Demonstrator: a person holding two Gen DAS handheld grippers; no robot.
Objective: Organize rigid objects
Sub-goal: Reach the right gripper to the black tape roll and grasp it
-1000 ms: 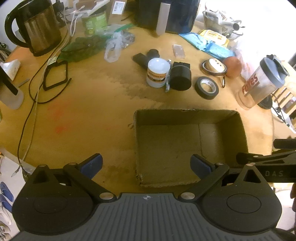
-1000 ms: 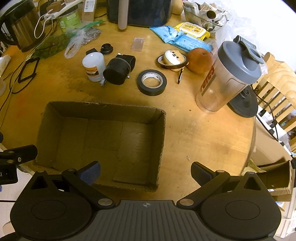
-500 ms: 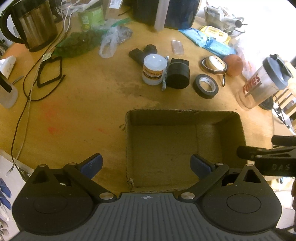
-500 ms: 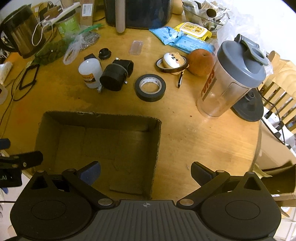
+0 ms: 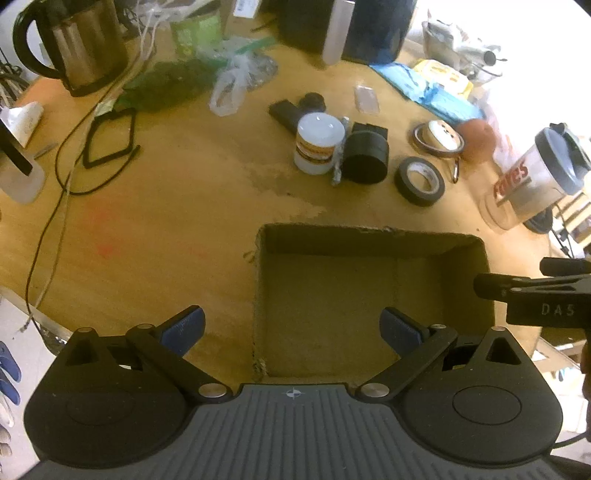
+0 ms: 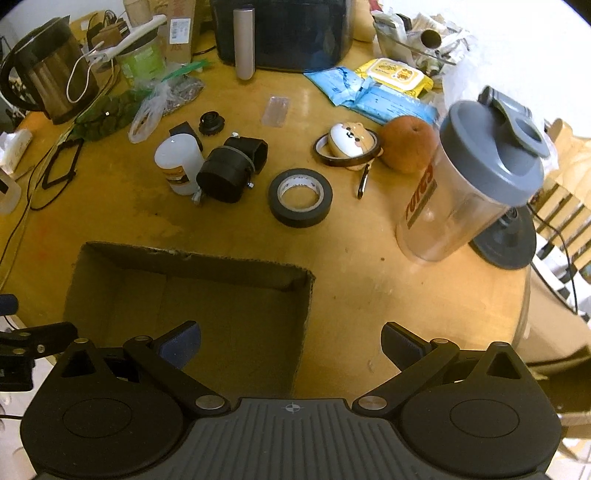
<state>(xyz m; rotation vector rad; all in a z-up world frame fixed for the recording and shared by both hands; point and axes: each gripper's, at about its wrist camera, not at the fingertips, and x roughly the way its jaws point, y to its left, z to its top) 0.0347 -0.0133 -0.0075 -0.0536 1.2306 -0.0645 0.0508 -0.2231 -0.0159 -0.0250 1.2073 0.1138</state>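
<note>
An empty cardboard box (image 5: 369, 240) (image 6: 192, 264) lies open on the round wooden table near its front edge. Beyond it sit a white jar (image 5: 318, 144) (image 6: 177, 162), a black cylinder (image 5: 365, 158) (image 6: 229, 171), a roll of black tape (image 5: 421, 181) (image 6: 300, 197), a small round bear-faced case (image 6: 349, 140), an orange fruit (image 6: 406, 149) and a clear shaker bottle (image 6: 465, 184) (image 5: 532, 181). My left gripper (image 5: 291, 328) hangs open over the box's near left corner. My right gripper (image 6: 291, 343) stands open above the box's right wall. Neither holds anything.
A steel kettle (image 5: 81, 44) (image 6: 48, 77) stands at the back left, with black cables (image 5: 107, 147) trailing forward. A dark appliance (image 6: 288, 29), blue packets (image 6: 373, 96) and plastic bags (image 5: 229, 85) crowd the back. Bare tabletop (image 5: 147, 229) lies left of the box.
Both grippers have drawn back and risen a little; the table objects sit farther away in each view. The box and the objects have not moved.
</note>
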